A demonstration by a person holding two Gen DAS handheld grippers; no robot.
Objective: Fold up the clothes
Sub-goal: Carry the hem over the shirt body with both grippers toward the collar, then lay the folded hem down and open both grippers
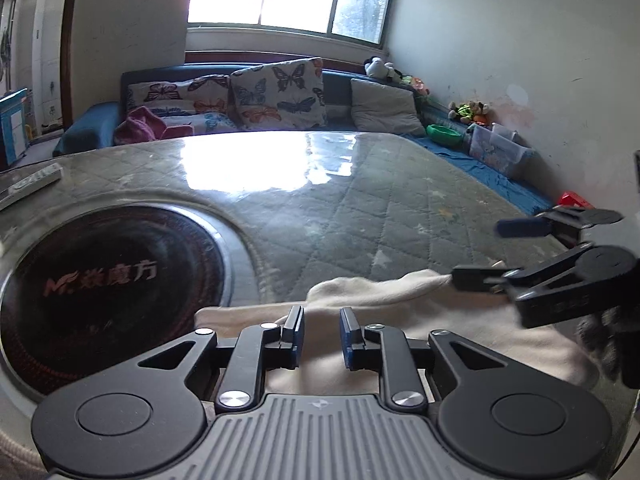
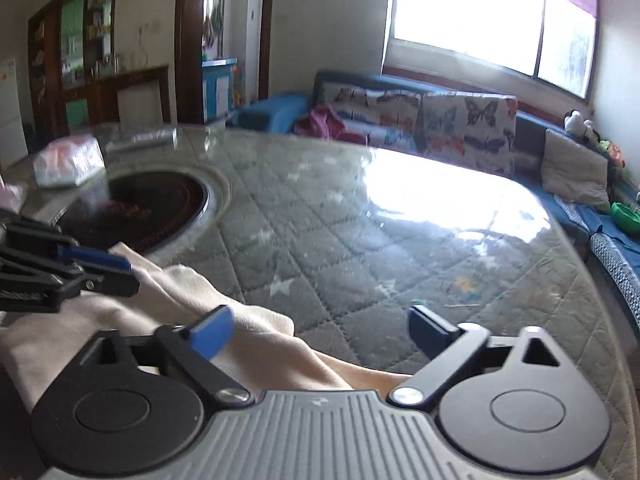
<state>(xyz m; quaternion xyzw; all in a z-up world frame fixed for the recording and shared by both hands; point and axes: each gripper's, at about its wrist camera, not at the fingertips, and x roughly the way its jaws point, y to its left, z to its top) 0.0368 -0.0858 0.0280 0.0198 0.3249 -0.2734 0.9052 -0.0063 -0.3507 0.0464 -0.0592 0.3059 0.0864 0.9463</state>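
Observation:
A cream cloth (image 1: 400, 304) lies bunched at the near edge of the round table (image 1: 360, 208); the right wrist view shows it too, the cloth (image 2: 248, 328) trailing off to the left. My left gripper (image 1: 321, 334) hovers just over it, its blue pads a narrow gap apart with fabric showing between them but not pinched. My right gripper (image 1: 486, 252) comes in from the right with its jaws wide apart, the lower finger at the cloth's right edge. In its own view the right gripper (image 2: 320, 332) spans the cloth's corner and bare table, and the left gripper (image 2: 106, 270) shows at the left.
A black induction hob (image 1: 108, 280) is set into the table under its glass-covered quilted top. A remote (image 1: 32, 182) and a tissue pack (image 2: 68, 162) lie beyond it. Behind are a blue sofa (image 1: 92, 128) with butterfly cushions (image 1: 280, 92) and a pink garment (image 1: 138, 126).

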